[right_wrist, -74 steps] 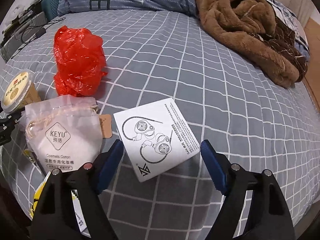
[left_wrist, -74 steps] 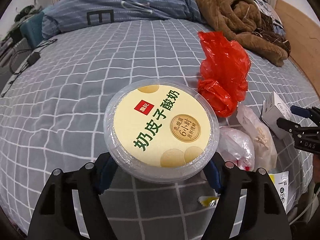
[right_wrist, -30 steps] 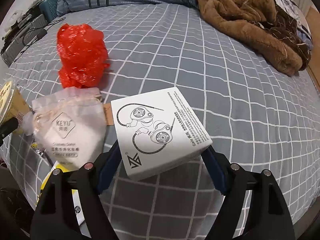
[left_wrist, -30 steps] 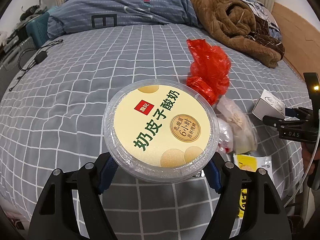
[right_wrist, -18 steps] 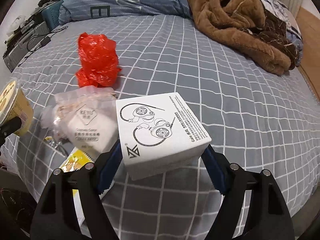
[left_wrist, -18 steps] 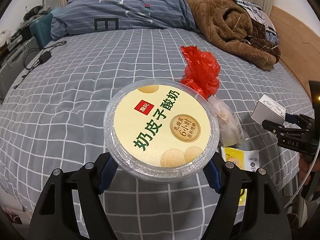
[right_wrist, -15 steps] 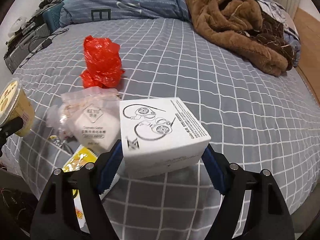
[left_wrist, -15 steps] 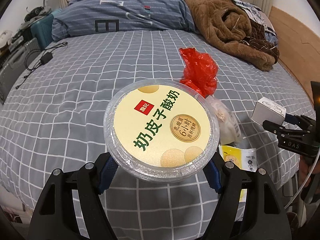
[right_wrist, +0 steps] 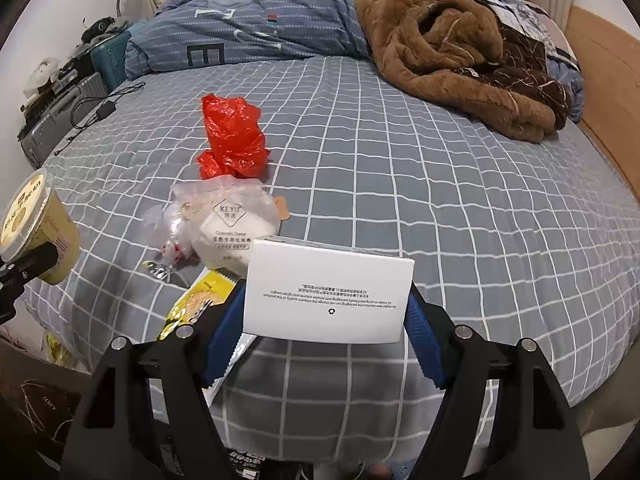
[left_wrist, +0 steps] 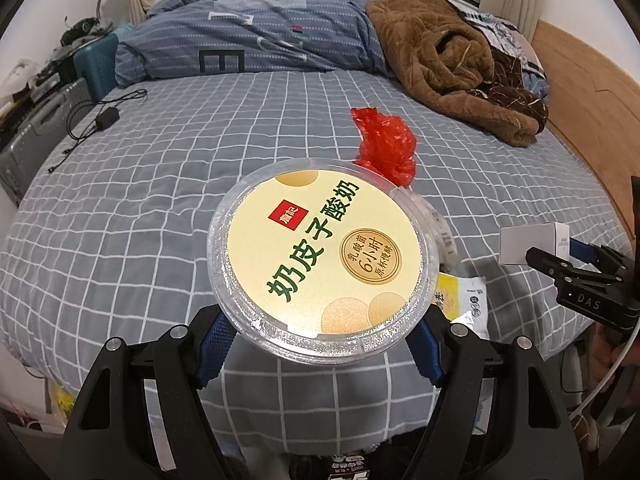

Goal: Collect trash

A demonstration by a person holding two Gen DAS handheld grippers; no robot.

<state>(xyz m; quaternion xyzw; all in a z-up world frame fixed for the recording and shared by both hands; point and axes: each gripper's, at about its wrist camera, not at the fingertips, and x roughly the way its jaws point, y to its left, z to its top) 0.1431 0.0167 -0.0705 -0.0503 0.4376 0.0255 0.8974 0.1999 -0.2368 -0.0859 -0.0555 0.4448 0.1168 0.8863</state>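
Observation:
My left gripper (left_wrist: pixel 320 340) is shut on a yoghurt cup (left_wrist: pixel 324 256) with a yellow lid, held above the bed's near edge; the cup also shows in the right wrist view (right_wrist: pixel 36 228). My right gripper (right_wrist: pixel 326 320) is shut on a white earphone box (right_wrist: pixel 326 294), held above the bed edge; the box also shows in the left wrist view (left_wrist: pixel 528 244). On the grey checked bed lie a red plastic bag (right_wrist: pixel 234 138), a clear pouch of cotton pads (right_wrist: pixel 228 228) and a yellow snack wrapper (right_wrist: pixel 196 304).
A brown fleece blanket (right_wrist: pixel 460 48) and a blue duvet (right_wrist: pixel 248 44) lie at the bed's far end. A charger cable (left_wrist: pixel 100 116) lies at the far left. A suitcase (right_wrist: pixel 60 120) stands beside the bed. A wooden wall panel (left_wrist: pixel 592 108) is on the right.
Both grippers have pulled back and up from the bed with their loads. The earphone box has tilted so that its side panel faces the camera.

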